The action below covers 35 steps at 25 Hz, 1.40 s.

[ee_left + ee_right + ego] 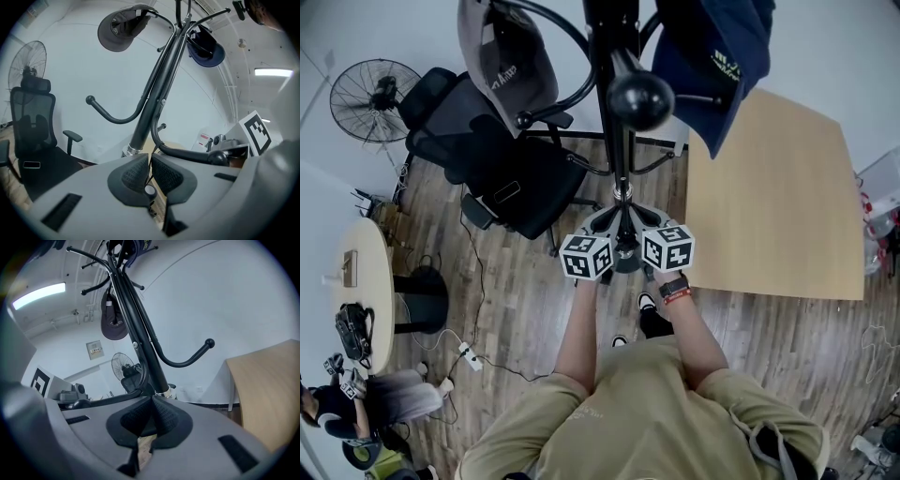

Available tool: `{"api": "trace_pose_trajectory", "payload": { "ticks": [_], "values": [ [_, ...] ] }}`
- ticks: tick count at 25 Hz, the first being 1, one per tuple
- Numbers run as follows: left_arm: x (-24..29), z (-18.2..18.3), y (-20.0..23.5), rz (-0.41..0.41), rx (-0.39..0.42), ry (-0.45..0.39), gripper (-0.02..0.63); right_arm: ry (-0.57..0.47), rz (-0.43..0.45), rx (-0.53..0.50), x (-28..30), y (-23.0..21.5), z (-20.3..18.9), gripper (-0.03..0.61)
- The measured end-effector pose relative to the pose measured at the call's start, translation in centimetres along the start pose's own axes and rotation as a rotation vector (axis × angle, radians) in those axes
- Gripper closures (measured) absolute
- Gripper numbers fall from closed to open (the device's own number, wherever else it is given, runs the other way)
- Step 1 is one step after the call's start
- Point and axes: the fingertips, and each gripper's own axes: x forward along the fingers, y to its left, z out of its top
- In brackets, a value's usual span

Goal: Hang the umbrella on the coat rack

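- Umbrella: its body can't be made out in any view and is probably hidden below the grippers. Judged light and apt to swing, with a soft, slippery loop as the place to hold.
- Thin black cord runs up to a curved black hook low on the black metal coat rack.
- Left gripper: jaws nearly together, pinching that cord.
- Right gripper: jaws pressed together, nothing seen between them, near the pole.

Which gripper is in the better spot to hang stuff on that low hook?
Left, probably. The left hand-held gripper pinches a thin dark cord reaching up to the low hook just ahead; the right hand-held gripper is shut on nothing.
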Motion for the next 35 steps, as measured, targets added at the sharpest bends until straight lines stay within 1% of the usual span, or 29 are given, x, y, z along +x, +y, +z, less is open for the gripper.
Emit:
{"api": "trace_pose_trajectory", "payload": {
  "ticks": [3, 5, 9, 12, 17, 23, 28, 32, 35],
  "values": [
    [-0.1, -0.2, -0.2, 0.004, 0.022, 0.008, 0.575, -0.001, 0.013, 0.023, -0.1, 0.1, -0.3, 0.558],
    [-0.2, -0.2, -0.3, 0.0, 0.028, 0.008, 0.566, 0.007, 0.03, 0.014, -0.2, 0.2, -0.4, 0.558],
    [-0.8, -0.9, -0.5, -0.009, 0.008, 0.001, 0.561, 0.026, 0.032, -0.011, -0.7, 0.5, -0.5, 0.548],
    [-1.4, -1.2, -0.8, -0.001, 0.001, -0.006, 0.561, 0.007, -0.002, 0.013, -1.6, -0.1, -0.3, 0.554],
    [-2.8, -0.3, -0.8, 0.028, 0.012, -0.043, 0.561, -0.032, -0.06, 0.031, -3.7, -1.9, 0.3, 0.554],
    [-5.1, 0.8, -1.4, 0.074, 0.052, -0.075, 0.563, -0.067, -0.136, -0.042, -7.2, -2.9, 1.3, 0.56],
    [-7.9, 1.2, -1.6, 0.13, 0.078, -0.108, 0.574, -0.1, -0.189, -0.11, -10.1, -2.5, 1.6, 0.56],
    [-10.5, 0.9, -1.9, 0.169, 0.08, -0.128, 0.578, -0.128, -0.222, -0.116, -12.7, -1.6, 1.3, 0.561],
    [-12.7, 0.3, -2.3, 0.201, 0.104, -0.136, 0.581, -0.147, -0.24, -0.123, -14.5, -0.7, 0.7, 0.561]
  ]
}}
